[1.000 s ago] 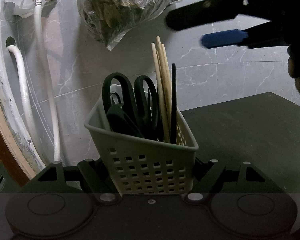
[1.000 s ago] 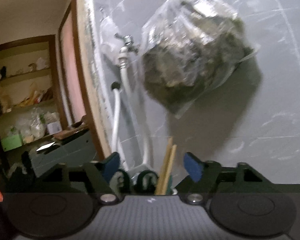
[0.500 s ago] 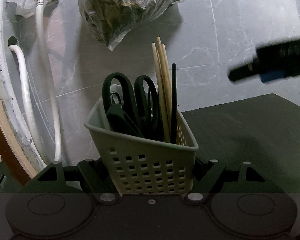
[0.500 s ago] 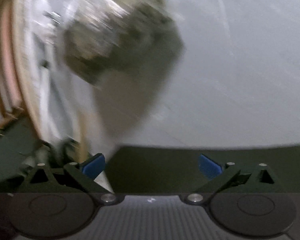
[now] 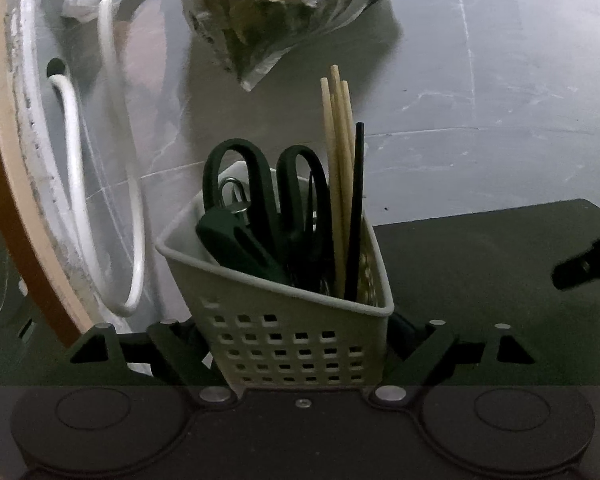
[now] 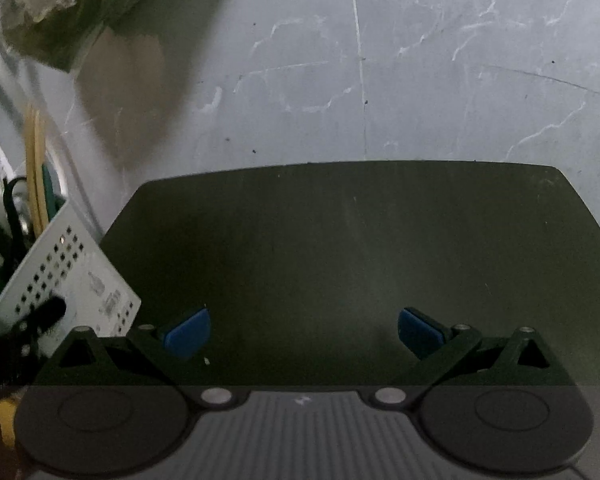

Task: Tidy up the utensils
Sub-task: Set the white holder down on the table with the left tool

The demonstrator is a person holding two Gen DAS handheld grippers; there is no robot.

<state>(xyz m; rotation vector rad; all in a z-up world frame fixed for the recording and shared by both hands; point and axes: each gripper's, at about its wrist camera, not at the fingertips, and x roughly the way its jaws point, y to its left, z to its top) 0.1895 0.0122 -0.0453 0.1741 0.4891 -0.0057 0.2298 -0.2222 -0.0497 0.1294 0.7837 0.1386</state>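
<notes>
Left gripper just easing open around basket, scissors and chopsticks stowed. Right gripper wide open, empty. Next: fetch another utensil.

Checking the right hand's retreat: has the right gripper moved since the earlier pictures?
Yes. In the left wrist view the right gripper has dropped from beside the hanging bag to low over the dark tabletop.

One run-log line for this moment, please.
left hand-held gripper: just opening, basket between; right hand-held gripper: just opening, empty; utensils: in basket
</notes>
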